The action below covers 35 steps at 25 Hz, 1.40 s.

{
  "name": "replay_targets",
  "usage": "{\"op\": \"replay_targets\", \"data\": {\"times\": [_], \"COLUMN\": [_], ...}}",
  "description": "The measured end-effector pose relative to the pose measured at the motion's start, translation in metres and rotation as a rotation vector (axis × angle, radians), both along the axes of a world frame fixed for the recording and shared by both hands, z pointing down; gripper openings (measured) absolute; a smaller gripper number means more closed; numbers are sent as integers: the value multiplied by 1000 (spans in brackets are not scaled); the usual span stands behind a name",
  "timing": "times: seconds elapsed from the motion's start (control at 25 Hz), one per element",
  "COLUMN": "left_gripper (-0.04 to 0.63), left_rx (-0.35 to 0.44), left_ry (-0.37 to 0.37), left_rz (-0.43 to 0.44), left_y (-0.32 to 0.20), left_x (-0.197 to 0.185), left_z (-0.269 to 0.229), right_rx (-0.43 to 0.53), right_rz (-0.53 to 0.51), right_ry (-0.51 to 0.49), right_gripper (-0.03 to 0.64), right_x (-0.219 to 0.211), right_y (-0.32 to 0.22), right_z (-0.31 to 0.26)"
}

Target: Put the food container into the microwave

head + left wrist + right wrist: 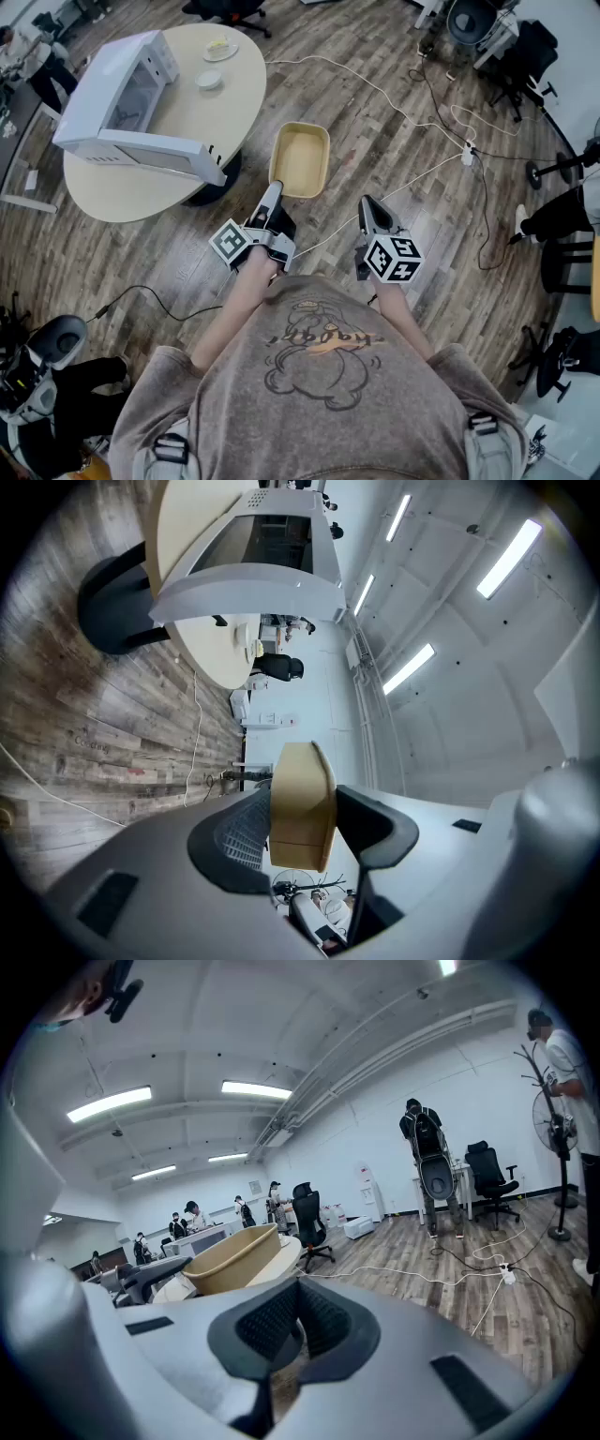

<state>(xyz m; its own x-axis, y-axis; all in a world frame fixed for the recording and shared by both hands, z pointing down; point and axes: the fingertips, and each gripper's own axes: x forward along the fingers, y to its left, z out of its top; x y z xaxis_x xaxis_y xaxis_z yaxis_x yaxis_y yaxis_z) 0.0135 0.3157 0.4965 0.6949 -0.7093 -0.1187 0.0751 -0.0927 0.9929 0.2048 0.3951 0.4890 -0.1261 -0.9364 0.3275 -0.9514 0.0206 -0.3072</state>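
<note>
In the head view, a tan rectangular food container hangs above the wood floor, held at its near rim by my left gripper. In the left gripper view the container sits edge-on between the two dark pads, and the left gripper is shut on its wall. The white microwave stands on the round table to the left with its door swung open; it also shows in the left gripper view. My right gripper hovers beside the container, its jaws together and empty. The right gripper view shows the container.
A small white bowl and a plate sit on the table behind the microwave. White cables and a power strip run across the floor at right. Office chairs and people stand around the edges of the room.
</note>
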Motion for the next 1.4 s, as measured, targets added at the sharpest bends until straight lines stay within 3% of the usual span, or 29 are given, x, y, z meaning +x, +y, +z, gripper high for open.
{"op": "replay_targets", "data": {"times": [1.0, 1.4], "left_gripper": [232, 232], "left_rx": [-18, -25], "left_ry": [1, 8], "left_rz": [-7, -41], "left_y": [8, 30], "left_x": [-4, 22], "left_z": [2, 11], "right_rx": [-10, -17], "right_rz": [-6, -45], "right_ry": [-10, 1], "right_gripper": [-6, -6], "right_x": [-3, 23], "right_y": [4, 21], "right_z": [-2, 4]}}
